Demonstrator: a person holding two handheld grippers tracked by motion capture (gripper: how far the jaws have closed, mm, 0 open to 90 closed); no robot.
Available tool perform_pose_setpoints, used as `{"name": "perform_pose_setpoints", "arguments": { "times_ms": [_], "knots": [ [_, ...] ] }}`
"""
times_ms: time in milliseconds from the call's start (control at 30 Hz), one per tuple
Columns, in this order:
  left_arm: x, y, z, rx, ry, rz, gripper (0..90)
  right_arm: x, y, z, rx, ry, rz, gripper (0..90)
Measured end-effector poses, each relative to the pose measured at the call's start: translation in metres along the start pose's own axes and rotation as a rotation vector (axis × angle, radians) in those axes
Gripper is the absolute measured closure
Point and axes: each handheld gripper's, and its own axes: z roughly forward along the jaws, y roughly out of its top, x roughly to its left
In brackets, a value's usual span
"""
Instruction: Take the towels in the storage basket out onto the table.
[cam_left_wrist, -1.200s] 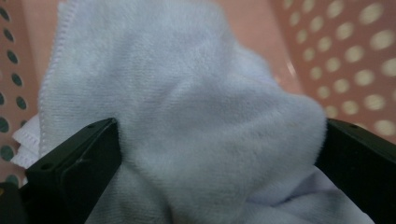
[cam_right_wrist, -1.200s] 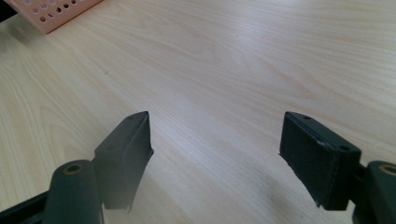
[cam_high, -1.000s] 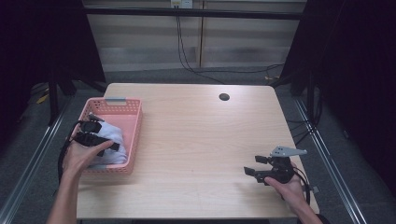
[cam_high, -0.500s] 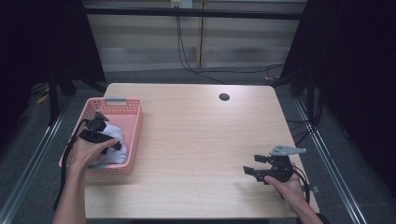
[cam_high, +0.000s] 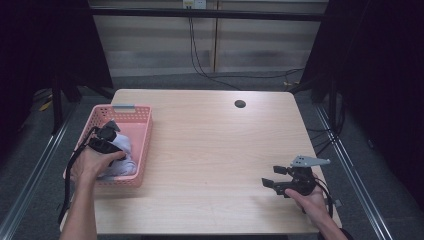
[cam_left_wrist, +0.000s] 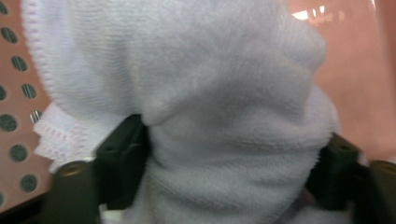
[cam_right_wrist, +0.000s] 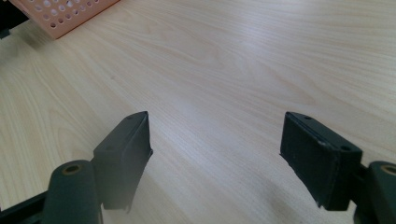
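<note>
White cloth (cam_left_wrist: 224, 121) between left jaws

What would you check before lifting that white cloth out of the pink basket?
1. Cloth between the jaws: ok; the white cloth bulges between them as the left gripper has just been closing.
2. Grip firm: cannot tell.
3. Cloth free of the pink basket: cannot tell.
4. Landing spot: ok; bare table beside the basket.
5. Right gripper out of the way: ok; open, holding nothing, far off.
</note>
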Motion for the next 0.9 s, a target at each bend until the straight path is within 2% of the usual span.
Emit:
{"name": "perform_pose_setpoints", "arguments": {
  "times_ms": [67,100,133,167,267,333,367,433,467,500,533,567,600,667,700,867,900],
  "knots": [
    [0.003,-0.005,-0.003,-0.020,-0.017,-0.003,43.8,0.001,0.000,0.000,0.004,-0.001,0.000,24.2],
    [0.005,-0.010,-0.005,-0.045,-0.020,0.019,48.2,0.001,0.000,0.001,0.006,-0.003,0.003,24.0],
    [0.005,-0.010,-0.005,-0.045,-0.020,0.019,51.4,0.001,0.000,0.001,0.006,-0.003,0.003,24.0],
    [0.009,-0.013,-0.007,-0.054,-0.045,0.010,51.4,0.001,0.000,0.002,0.011,-0.001,0.000,24.5],
    [0.013,-0.014,-0.009,-0.065,-0.069,0.017,55.6,0.002,0.001,0.005,0.021,0.002,-0.005,24.8],
    [0.015,-0.014,-0.011,-0.073,-0.093,0.011,56.4,0.001,0.001,0.006,0.025,-0.002,-0.002,24.1],
    [0.018,-0.015,-0.012,-0.082,-0.119,0.012,57.1,0.001,0.001,0.006,0.022,-0.003,0.003,23.3],
    [0.023,-0.017,-0.014,-0.103,-0.154,-0.009,57.7,0.000,0.002,0.006,0.020,-0.007,0.006,23.0],
    [0.023,-0.017,-0.014,-0.103,-0.154,-0.009,57.9,0.000,0.002,0.005,0.020,-0.008,0.009,23.0],
    [0.026,-0.020,-0.015,-0.130,-0.183,-0.018,58.0,0.000,0.002,0.005,0.020,-0.008,0.011,23.1],
    [0.026,-0.020,-0.015,-0.130,-0.183,-0.018,58.2,0.000,0.002,0.005,0.021,-0.008,0.012,23.0],
    [0.029,-0.023,-0.018,-0.164,-0.215,-0.029,58.2,0.000,0.001,0.005,0.021,-0.008,0.012,23.0],
    [0.029,-0.023,-0.018,-0.164,-0.215,-0.029,58.4,0.000,0.001,0.005,0.023,-0.008,0.011,23.0],
    [0.031,-0.024,-0.021,-0.187,-0.255,-0.028,58.5,0.000,0.001,0.005,0.024,-0.008,0.008,23.0],
    [0.031,-0.025,-0.023,-0.201,-0.263,-0.038,58.4,0.000,0.001,0.005,0.024,-0.008,0.012,22.9],
    [0.031,-0.026,-0.029,-0.228,-0.277,-0.031,58.5,0.001,0.001,0.004,0.021,-0.009,0.015,22.8],
    [0.033,-0.027,-0.033,-0.256,-0.300,-0.037,58.5,0.000,0.001,0.004,0.019,-0.008,0.013,22.8]
  ]
}}
